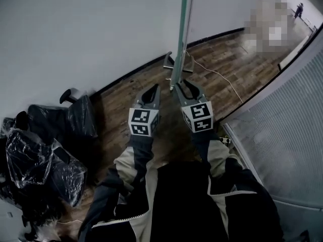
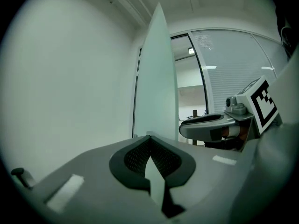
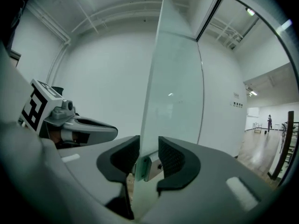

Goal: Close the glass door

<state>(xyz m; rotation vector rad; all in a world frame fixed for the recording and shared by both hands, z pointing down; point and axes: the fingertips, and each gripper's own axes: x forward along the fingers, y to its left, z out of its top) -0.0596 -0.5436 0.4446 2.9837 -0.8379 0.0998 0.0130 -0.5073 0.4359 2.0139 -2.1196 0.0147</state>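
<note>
The glass door [image 1: 180,34] stands edge-on ahead of me, a tall greenish pane in the middle of the head view. My right gripper [image 1: 182,86] reaches level to that edge. In the right gripper view the door [image 3: 175,87] and a small metal fitting [image 3: 152,167] sit between the dark pads [image 3: 172,158] of the right gripper [image 3: 148,157], which stand slightly apart. My left gripper [image 1: 154,88] is just left of the door, its jaws shut with nothing in them. The left gripper view shows the door [image 2: 159,78] beyond the left gripper's tips [image 2: 149,136].
A white wall [image 1: 75,34] runs behind the door. Plastic-wrapped office chairs [image 1: 45,150] crowd the left. A thin cable [image 1: 217,74] lies on the wooden floor. A ribbed glass partition [image 1: 287,130] closes the right side. A person [image 1: 300,9] stands far off.
</note>
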